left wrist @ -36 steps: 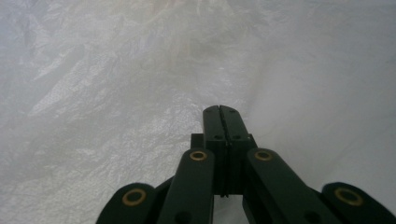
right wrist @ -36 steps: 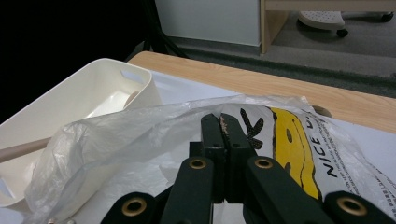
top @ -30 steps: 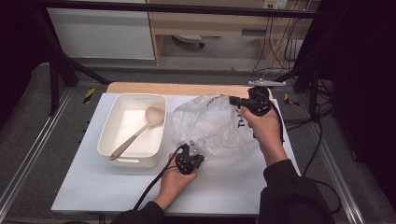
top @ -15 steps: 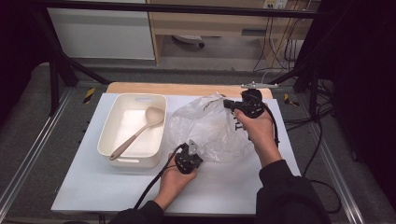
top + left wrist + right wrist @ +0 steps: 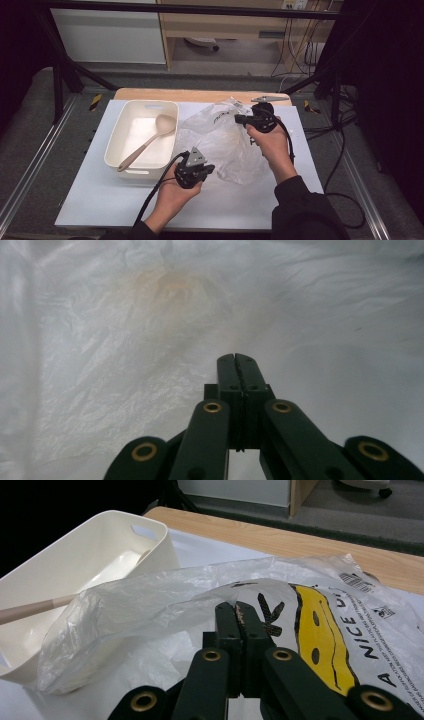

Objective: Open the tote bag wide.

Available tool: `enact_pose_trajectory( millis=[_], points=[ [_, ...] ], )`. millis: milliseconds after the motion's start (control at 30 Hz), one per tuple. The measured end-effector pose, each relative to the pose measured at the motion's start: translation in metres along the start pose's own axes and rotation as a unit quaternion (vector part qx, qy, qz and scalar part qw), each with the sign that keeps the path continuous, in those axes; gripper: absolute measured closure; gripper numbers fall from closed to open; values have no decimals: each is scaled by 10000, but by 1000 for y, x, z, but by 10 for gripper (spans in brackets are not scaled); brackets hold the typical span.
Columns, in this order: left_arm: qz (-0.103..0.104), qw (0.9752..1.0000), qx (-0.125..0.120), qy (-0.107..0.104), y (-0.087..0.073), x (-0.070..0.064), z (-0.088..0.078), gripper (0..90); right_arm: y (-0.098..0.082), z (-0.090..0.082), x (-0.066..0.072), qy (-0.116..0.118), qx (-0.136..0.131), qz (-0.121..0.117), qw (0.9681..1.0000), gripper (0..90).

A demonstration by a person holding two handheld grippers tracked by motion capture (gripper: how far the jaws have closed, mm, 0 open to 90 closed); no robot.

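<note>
Over the table, the high view has my left tool at the near edge of the plastic bag and my right tool at its far edge, the tub with its spoon left of both. Along my left tool, jaws pressed together, seemingly pinching film. Along my right tool, jaws clamped on the bag's rim, mouth towards the tub.
</note>
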State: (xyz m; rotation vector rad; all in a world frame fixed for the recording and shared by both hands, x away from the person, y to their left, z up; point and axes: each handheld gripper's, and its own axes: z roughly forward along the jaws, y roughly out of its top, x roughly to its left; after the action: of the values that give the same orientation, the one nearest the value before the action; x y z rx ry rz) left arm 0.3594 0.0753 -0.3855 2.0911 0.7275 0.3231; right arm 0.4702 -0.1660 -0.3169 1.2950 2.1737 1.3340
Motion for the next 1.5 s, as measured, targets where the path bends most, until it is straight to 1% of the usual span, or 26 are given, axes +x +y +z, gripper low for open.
enact_pose_trajectory(
  millis=[67,167,300,367,500,533,567,600,667,700,767,800,867,900,967,1000,1100,1133,1200,1267,1333,1433,1467,1500],
  points=[
    [47,10000,-38,-13,4,0,-9,900,-1,0,1,8,20,-16,10000,900],
    [50,9999,-118,-4,10,4,-22,900,-4,0,2,25,42,-32,10000,900],
    [-59,9998,-205,25,16,16,-34,900,-9,2,4,64,60,-49,9999,900],
    [-160,9995,-271,17,17,21,-38,900,-11,2,5,82,79,-54,9999,900],
    [-199,9989,-400,168,19,29,-48,900,-15,2,5,102,108,-56,9999,900],
    [-216,9985,-442,237,20,32,-52,900,-15,2,5,100,115,-58,9999,900],
    [-233,9981,-467,318,21,34,-55,842,-16,2,4,107,120,-45,9999,900],
    [-241,9977,-517,361,21,36,-59,815,-16,2,4,105,127,-41,9999,900],
    [-333,9965,-637,419,22,41,-64,731,-17,2,4,100,132,-49,9999,900],
    [-385,9961,-680,422,22,45,-69,700,-17,2,4,100,126,-49,9999,900],
    [-393,9956,-719,453,22,50,-74,670,-17,1,4,103,130,-52,9998,900],
    [-405,9953,-714,518,22,52,-77,626,-17,1,4,105,128,-50,9998,900],
    [-428,9945,-796,538,21,57,-84,503,-17,1,4,114,132,-72,9998,900],
    [-427,9939,-819,598,20,60,-88,460,-17,1,5,112,140,-80,9998,900],
    [-470,9931,-853,649,18,66,-95,339,-17,1,5,112,157,-98,9998,900],
    [-489,9922,-903,712,17,69,-98,318,-18,2,5,122,170,-101,9997,900],
    [-577,9903,-944,836,16,78,-106,187,-18,4,6,137,184,-100,9997,900],
    [-630,9895,-962,873,16,82,-109,164,-18,4,7,143,178,-111,9997,900],
    [-673,9890,-973,888,17,87,-113,124,-19,5,8,161,187,-116,9996,900],
    [-652,9892,-954,900,20,92,-118,114,-20,5,9,167,194,-113,9996,900],
    [-619,9892,-961,918,22,96,-122,82,-21,6,9,181,204,-117,9996,900],
    [-608,9883,-921,1056,24,104,-127,74,-23,6,9,181,224,-128,9995,900],
    [-628,9878,-921,1090,23,107,-129,74,-24,6,8,187,212,-112,9995,900],
    [-693,9875,-937,1062,23,111,-130,74,-24,6,8,182,217,-102,9995,900]
  ],
)
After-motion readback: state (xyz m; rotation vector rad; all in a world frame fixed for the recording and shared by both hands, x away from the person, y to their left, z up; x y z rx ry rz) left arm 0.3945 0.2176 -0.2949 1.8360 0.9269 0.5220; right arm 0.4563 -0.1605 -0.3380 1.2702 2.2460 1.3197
